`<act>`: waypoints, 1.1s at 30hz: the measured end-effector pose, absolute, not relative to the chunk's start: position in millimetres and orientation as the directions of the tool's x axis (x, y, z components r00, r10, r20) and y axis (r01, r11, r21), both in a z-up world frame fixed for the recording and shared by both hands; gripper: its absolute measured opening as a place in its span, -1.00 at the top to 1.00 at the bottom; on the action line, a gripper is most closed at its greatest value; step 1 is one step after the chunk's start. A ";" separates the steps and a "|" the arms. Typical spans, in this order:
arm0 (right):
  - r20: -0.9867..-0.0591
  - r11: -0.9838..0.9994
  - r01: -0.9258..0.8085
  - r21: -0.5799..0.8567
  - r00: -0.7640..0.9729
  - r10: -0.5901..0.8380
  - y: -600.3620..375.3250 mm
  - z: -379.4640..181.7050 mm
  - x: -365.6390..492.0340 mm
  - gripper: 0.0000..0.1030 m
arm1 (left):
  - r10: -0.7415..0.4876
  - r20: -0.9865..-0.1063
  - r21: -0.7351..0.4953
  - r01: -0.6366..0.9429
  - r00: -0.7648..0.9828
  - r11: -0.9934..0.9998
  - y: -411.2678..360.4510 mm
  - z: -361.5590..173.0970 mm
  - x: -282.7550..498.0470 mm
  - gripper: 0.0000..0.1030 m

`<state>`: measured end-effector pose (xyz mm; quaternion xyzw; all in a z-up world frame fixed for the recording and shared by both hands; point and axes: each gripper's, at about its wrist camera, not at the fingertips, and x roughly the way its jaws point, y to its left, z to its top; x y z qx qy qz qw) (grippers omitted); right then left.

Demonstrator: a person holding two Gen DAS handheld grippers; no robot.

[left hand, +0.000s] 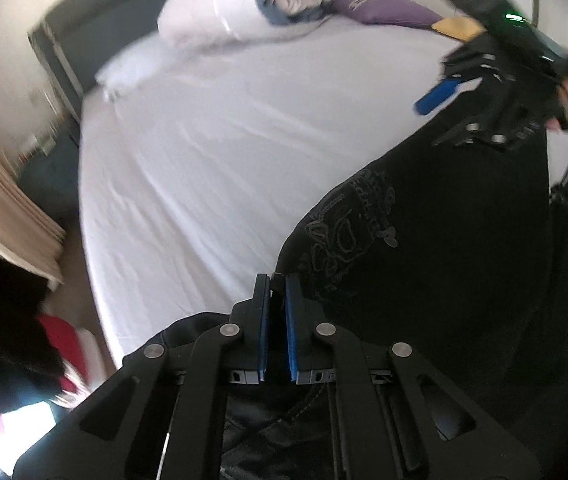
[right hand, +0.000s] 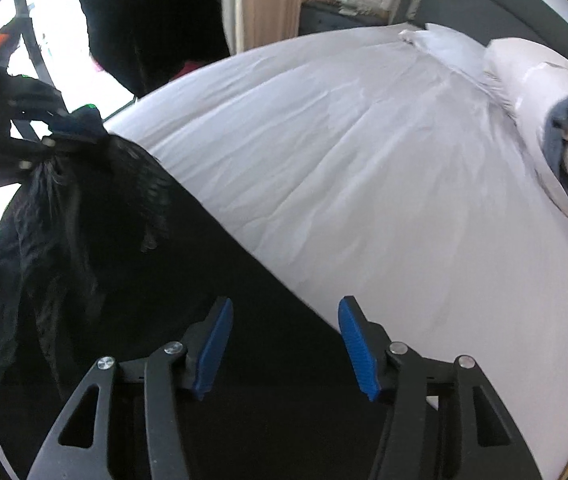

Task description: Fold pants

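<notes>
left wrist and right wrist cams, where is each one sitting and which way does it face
Left wrist: rides the left gripper, shut on the black pants, facing across the bed toward the pillows; the right gripper shows.
Right wrist: rides the open right gripper above the pants, facing the bed; the left gripper shows.
Shared: pants, bed, pillows.

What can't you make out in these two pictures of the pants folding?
- Left wrist view: the pants run off the bottom and right edges; their full shape is unseen.
- Same view: the pillow and clothes pile are motion-blurred.
- Right wrist view: the left gripper is backlit, its grip point lost in shadow.
</notes>
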<state>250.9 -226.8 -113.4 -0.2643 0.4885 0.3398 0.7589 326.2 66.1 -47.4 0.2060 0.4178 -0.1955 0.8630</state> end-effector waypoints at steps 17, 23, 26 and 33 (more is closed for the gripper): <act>-0.958 0.636 -0.771 -0.042 0.211 0.192 -223.7 -128.4 249.9 0.87 | -0.194 -0.775 0.170 0.494 0.602 0.853 59.7 -43.5 270.3 0.88; -0.908 0.804 -0.553 0.216 0.190 0.374 -246.3 -115.3 233.4 0.92 | -0.210 -0.760 0.150 0.480 0.615 0.864 60.8 -34.7 254.2 0.88; -0.853 0.818 -0.440 0.371 0.187 0.488 -255.8 -111.7 216.4 0.92 | -0.216 -0.749 0.143 0.471 0.626 0.870 59.9 -27.6 238.9 0.88; -0.781 0.792 -0.329 0.515 0.201 0.591 -278.3 -103.0 160.7 0.92 | -0.246 -0.732 0.114 0.470 0.635 0.875 60.2 -12.5 179.4 0.88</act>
